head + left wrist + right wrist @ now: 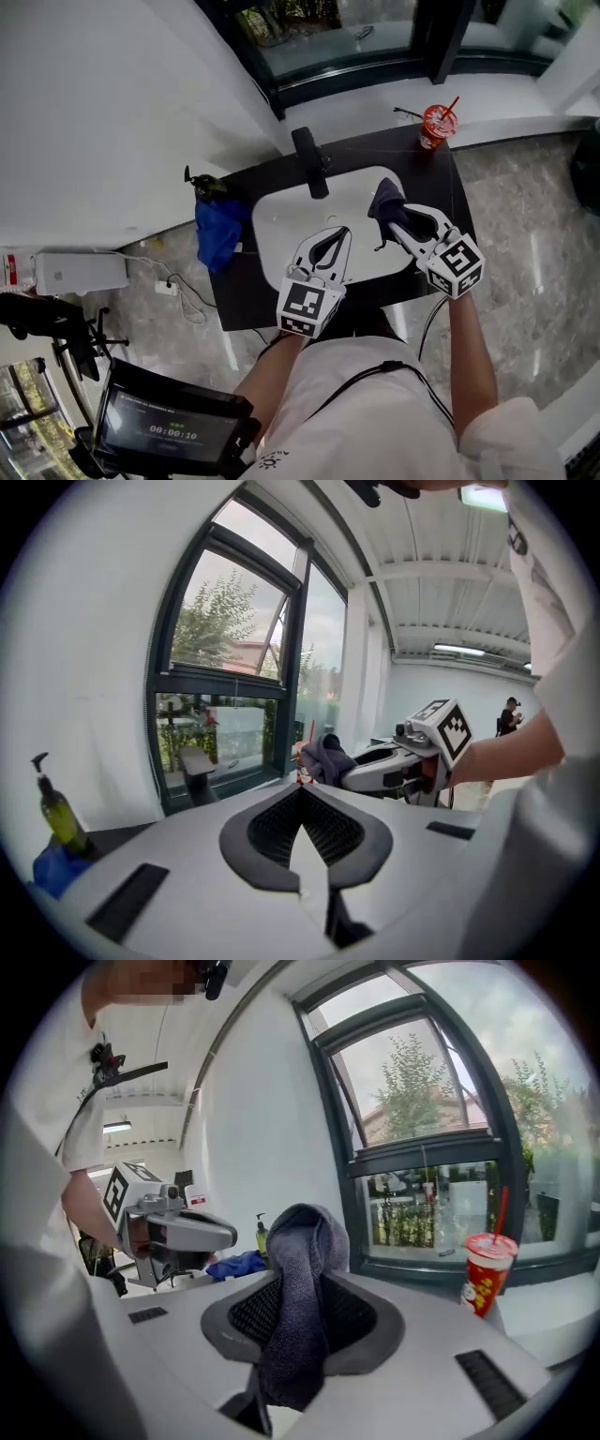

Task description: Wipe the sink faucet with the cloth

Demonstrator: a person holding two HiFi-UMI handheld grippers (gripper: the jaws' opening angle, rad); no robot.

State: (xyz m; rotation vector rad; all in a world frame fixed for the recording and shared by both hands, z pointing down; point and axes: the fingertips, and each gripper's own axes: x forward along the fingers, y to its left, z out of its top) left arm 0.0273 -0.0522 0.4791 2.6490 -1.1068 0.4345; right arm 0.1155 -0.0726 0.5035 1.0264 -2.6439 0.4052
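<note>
Head view: the person's white shirt (375,412) fills the bottom edge, and both grippers reach out from it over the sink (277,230). The left gripper (337,234) hangs above the middle of the basin. The right gripper (394,221) is at the basin's right side, with the dark cloth (385,200) bunched at its tip. The black faucet (311,161) stands at the back rim, and its spout runs lengthwise toward the person, out over the basin. We judge that the faucet lies ahead and to the left of the cloth. The left gripper is nearer the spout, but the right one carries the cloth. A red cup (436,125) stands at the counter's (436,187) far right corner, and a blue rag (217,230) and a soap bottle (208,186) lie on its left side.

Left gripper view: we note the jaws are closed together with nothing between them. The right gripper and its cloth show just beyond.

Right gripper view: the jaws are clamped on the cloth, which drapes over and between the pads, hanging toward the camera. The faucet is not visible here.
</note>
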